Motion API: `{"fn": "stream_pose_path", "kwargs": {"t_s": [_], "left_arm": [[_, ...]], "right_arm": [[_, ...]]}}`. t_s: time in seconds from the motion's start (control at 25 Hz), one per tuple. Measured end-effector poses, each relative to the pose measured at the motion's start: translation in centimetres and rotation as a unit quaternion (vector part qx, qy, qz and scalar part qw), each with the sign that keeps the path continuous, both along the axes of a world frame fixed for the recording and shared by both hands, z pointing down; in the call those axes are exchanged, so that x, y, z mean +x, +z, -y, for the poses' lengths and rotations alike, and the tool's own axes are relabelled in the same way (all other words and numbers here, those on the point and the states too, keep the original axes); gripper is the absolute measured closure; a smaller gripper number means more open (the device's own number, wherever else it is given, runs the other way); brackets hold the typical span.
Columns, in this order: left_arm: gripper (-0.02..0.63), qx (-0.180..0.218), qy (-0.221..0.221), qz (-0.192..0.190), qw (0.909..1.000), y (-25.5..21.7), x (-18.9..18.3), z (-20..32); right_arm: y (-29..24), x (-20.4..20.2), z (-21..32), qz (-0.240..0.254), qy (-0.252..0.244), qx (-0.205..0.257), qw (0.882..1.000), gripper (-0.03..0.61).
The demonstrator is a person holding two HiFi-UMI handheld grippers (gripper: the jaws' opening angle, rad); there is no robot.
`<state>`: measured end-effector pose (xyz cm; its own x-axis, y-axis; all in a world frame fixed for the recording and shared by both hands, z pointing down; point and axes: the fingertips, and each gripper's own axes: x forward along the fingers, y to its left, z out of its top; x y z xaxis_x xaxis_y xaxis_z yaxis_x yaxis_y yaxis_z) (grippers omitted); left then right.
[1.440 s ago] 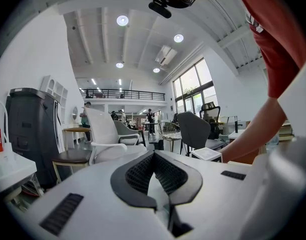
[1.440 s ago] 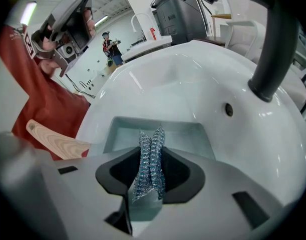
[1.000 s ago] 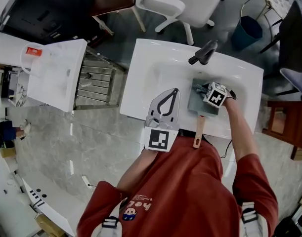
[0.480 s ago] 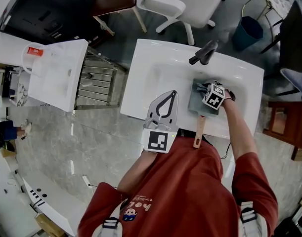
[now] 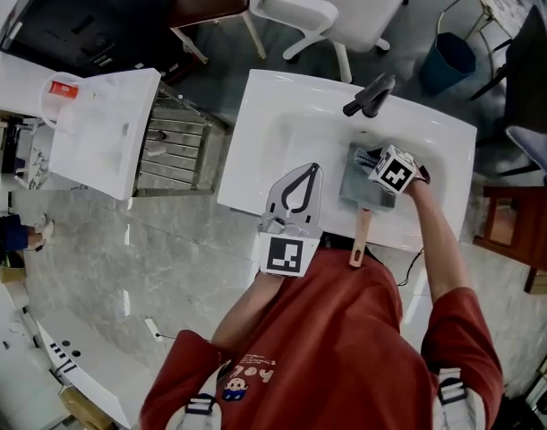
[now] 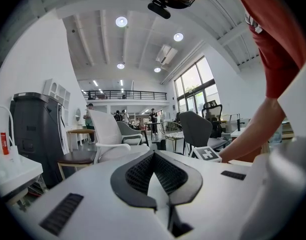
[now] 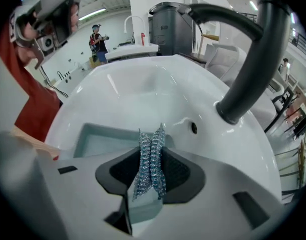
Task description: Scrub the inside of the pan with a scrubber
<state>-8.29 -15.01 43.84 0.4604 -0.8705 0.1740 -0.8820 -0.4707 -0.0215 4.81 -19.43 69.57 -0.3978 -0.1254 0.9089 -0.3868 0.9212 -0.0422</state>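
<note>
Nearest of all, the person in a red shirt (image 5: 327,348) stands bent over a white sink (image 5: 255,146), a gripper in each hand. Their left gripper (image 5: 316,168) lies flat along the sink's near rim, pointing away from them; in the left gripper view its dark pads meet at the tips, jaws pressed together with nothing between them (image 6: 153,154), and the marker cube (image 5: 285,253) sits at its near end.

Just to the right of it a wooden handle (image 5: 360,237) sticks out over the near edge of the sink. It belongs to the pan (image 5: 358,189), a grey square one that sits down in the basin on the right side. The right gripper (image 5: 370,161) reaches into the basin over the pan's far part, the person's arm stretched out behind it. Seen from the right gripper view, its jaws are pinching the scrubber (image 7: 149,176), a silvery-blue wad of metal mesh that stands up between the pads (image 7: 179,170) and pokes out past the tips. The pan's pale inside (image 7: 100,140) lies just beyond and below the scrubber; whether the mesh touches the metal I cannot tell from where things stand.

Beyond the pan a dark curved tap (image 5: 370,95) rises from the far rim and arches over the basin. Farther off, a white chair (image 5: 336,7) stands on the grey floor, a blue bin (image 5: 449,56) to its right, and a second white basin (image 5: 103,137) stands well apart to the left
</note>
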Motion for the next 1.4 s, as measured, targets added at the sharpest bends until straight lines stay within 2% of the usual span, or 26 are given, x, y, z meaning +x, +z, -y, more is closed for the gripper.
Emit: {"fn": "stream_pose_path", "kwargs": {"t_s": [0.12, 0.32, 0.52, 0.8, 1.0, 1.4], "left_arm": [[0.603, 0.0, -0.001, 0.0, 1.0, 0.1, -0.1, -0.1], [0.603, -0.002, -0.001, -0.003, 1.0, 0.2, -0.2, -0.1], [0.603, -0.003, 0.007, -0.001, 1.0, 0.5, 0.1, 0.1], [0.603, 0.0, 0.01, -0.007, 0.9999, 0.3, 0.4, 0.2], [0.603, -0.002, 0.01, -0.004, 0.9999, 0.5, 0.3, -0.1], [0.603, -0.003, 0.011, -0.007, 0.9999, 0.7, 0.6, 0.0]], "right_arm": [[-2.0, -0.4, -0.9, 0.017, -0.022, -0.009, 1.0, 0.439], [-5.0, -1.6, -4.7, 0.031, -0.058, -0.075, 0.995, 0.439], [-4.8, -2.8, -7.0, 0.025, -0.089, -0.122, 0.988, 0.439], [-3.0, -3.6, -8.3, 0.014, -0.098, -0.185, 0.978, 0.44], [-2.3, -3.5, -8.5, 0.034, -0.079, -0.241, 0.967, 0.442], [-2.2, -3.6, -8.5, 0.039, -0.09, -0.234, 0.967, 0.441]]}}
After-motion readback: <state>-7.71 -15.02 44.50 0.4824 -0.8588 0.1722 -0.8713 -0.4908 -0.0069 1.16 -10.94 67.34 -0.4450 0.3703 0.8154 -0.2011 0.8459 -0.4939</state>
